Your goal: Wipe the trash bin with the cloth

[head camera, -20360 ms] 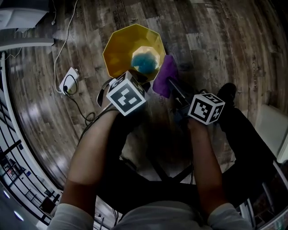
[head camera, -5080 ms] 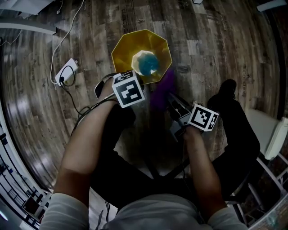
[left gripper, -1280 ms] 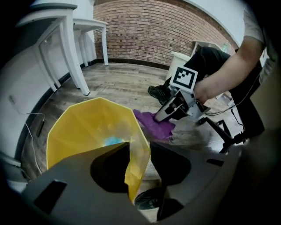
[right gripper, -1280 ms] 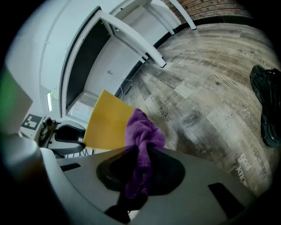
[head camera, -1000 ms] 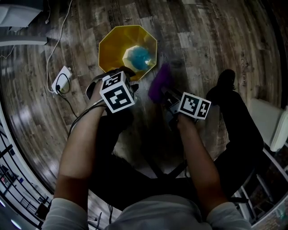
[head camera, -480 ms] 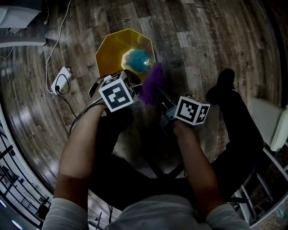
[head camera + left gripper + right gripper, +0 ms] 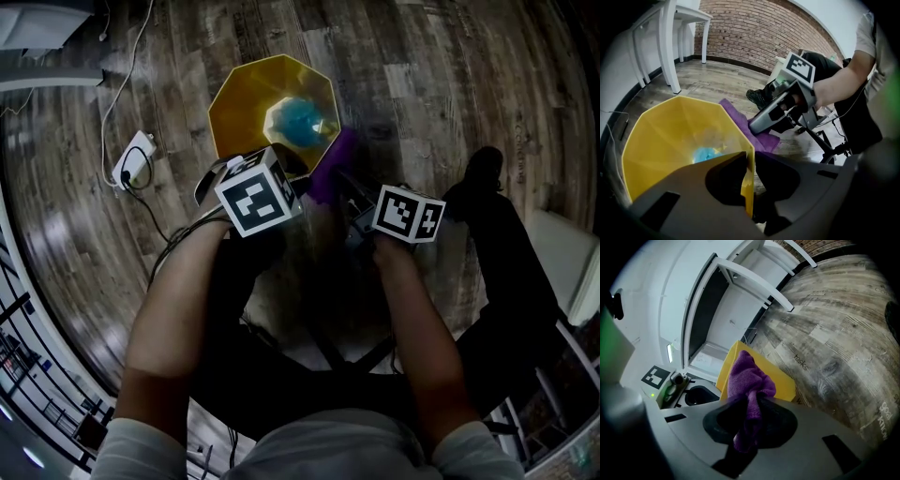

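On wood flooring, the left gripper, jaws just closed, clamps the yellow octagonal plastic trash bin by its rim; the right gripper pinches the purple cloth at its right wall.

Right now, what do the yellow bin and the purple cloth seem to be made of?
Bin: probably plastic, smooth with a slight sheen; its thin, flat-sided walls glow with light. Cloth: soft fabric, perhaps microfibre; fuzzy matte surface, limp folds.
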The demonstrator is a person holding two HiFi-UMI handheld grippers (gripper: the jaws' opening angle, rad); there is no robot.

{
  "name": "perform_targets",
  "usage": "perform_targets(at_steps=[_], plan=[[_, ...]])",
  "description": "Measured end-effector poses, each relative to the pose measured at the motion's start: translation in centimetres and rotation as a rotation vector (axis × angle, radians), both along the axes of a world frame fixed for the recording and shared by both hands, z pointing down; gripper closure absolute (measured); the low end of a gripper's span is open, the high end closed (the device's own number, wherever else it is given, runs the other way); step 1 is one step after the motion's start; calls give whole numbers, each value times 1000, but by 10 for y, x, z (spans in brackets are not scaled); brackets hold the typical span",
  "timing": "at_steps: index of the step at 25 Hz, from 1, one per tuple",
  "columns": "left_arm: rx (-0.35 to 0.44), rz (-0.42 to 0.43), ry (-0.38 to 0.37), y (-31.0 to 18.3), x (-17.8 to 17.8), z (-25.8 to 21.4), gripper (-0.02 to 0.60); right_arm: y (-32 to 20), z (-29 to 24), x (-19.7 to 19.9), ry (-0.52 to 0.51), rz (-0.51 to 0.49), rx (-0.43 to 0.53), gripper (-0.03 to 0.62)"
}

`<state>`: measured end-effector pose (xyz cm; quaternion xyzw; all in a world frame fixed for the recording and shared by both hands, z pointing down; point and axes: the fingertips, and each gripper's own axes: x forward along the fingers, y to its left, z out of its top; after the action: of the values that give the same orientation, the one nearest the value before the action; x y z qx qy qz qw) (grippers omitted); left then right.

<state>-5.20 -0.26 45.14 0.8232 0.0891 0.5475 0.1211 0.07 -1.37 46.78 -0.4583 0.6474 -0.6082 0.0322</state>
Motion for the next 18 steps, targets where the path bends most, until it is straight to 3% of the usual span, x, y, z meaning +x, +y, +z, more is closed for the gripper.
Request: perform_targets(at_steps=[18], plan=[[-19,-35,10,1,7,-3,517,-8,137,-9,86,-128,-232,530]])
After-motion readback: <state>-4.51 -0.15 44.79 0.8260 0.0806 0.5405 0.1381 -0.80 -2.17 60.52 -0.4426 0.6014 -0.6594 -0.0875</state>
